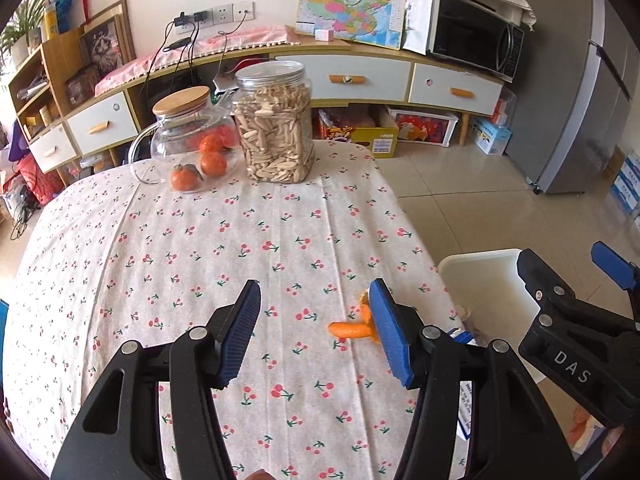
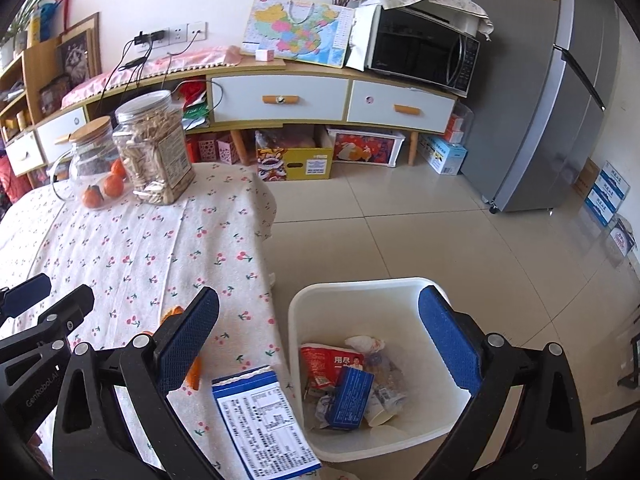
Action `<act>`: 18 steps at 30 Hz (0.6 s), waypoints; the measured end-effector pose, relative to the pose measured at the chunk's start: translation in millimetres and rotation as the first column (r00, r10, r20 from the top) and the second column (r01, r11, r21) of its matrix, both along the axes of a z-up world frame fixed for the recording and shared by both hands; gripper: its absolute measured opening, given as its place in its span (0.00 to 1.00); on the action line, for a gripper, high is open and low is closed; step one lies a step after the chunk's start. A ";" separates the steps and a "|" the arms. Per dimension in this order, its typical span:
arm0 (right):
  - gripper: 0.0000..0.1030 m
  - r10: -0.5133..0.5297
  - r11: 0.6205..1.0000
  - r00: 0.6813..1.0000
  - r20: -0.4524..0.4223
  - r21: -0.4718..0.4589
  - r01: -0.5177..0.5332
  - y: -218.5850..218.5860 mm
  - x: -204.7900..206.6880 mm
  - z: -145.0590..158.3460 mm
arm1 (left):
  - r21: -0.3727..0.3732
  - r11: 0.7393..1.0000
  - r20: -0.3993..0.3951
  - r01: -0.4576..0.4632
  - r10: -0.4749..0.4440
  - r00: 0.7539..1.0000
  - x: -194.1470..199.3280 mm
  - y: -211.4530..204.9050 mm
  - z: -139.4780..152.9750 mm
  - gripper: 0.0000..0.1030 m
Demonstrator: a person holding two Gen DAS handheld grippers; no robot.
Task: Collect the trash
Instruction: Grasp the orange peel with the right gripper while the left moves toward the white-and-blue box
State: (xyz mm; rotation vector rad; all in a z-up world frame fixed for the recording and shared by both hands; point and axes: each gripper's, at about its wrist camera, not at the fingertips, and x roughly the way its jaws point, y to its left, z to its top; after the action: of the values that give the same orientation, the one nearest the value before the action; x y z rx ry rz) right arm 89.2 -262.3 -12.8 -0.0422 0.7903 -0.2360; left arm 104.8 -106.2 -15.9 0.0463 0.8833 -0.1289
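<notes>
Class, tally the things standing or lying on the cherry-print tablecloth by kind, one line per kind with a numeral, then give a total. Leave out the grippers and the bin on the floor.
Glass jug with wooden lid: 1
Clear jar of pale sticks: 1
Oranges showing by or through the jug: 3
Orange peel scrap: 1
Blue-and-white printed packet: 1
Total: 7

Left wrist view: curled orange peel strip was partly hidden behind the left gripper's right blue pad. White plastic bin was mostly blocked by the right gripper, contents unreadable there. Right wrist view: same peel showed only as slivers around the right gripper's left pad. Blue-and-white printed packet on the tabletop was cut off by the bottom edge, print too small to read.
</notes>
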 end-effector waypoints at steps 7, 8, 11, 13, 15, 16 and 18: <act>0.93 0.071 0.997 0.991 -0.117 0.020 -0.069 41.9 27.4 -31.7 | -0.014 0.997 -0.040 -0.082 0.081 0.996 6.2 57.1 -17.7 0.55; 0.93 0.083 0.996 0.987 -0.136 0.031 -0.079 47.3 31.1 -36.3 | -0.021 0.995 -0.053 -0.093 0.092 0.994 8.4 64.0 -19.7 0.55; 0.93 0.106 0.993 0.977 -0.184 0.062 -0.096 61.7 41.9 -49.4 | -0.036 0.993 -0.071 -0.115 0.112 0.991 10.7 81.6 -22.0 0.55; 0.93 0.117 0.991 0.970 -0.214 0.084 -0.101 69.1 50.5 -57.6 | -0.040 0.991 -0.073 -0.125 0.121 0.990 11.7 90.8 -21.5 0.55; 0.93 0.128 0.989 0.961 -0.247 0.105 -0.105 76.8 58.3 -66.5 | -0.047 0.990 -0.079 -0.133 0.129 0.988 11.8 99.9 -22.1 0.55; 0.93 0.135 0.988 0.955 -0.262 0.113 -0.108 80.5 61.4 -70.7 | -0.047 0.990 -0.083 -0.136 0.132 0.988 12.3 103.5 -22.9 0.55; 0.86 0.154 0.985 0.943 -0.293 0.126 -0.122 88.9 65.6 -79.2 | -0.048 0.989 -0.089 -0.143 0.139 0.986 12.6 110.2 -24.9 0.60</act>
State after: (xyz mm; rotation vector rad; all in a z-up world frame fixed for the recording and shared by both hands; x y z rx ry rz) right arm 154.8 -173.4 -92.0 -0.0339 1.1000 -0.0531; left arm 117.4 3.9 -40.8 -0.0725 0.9649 -0.0221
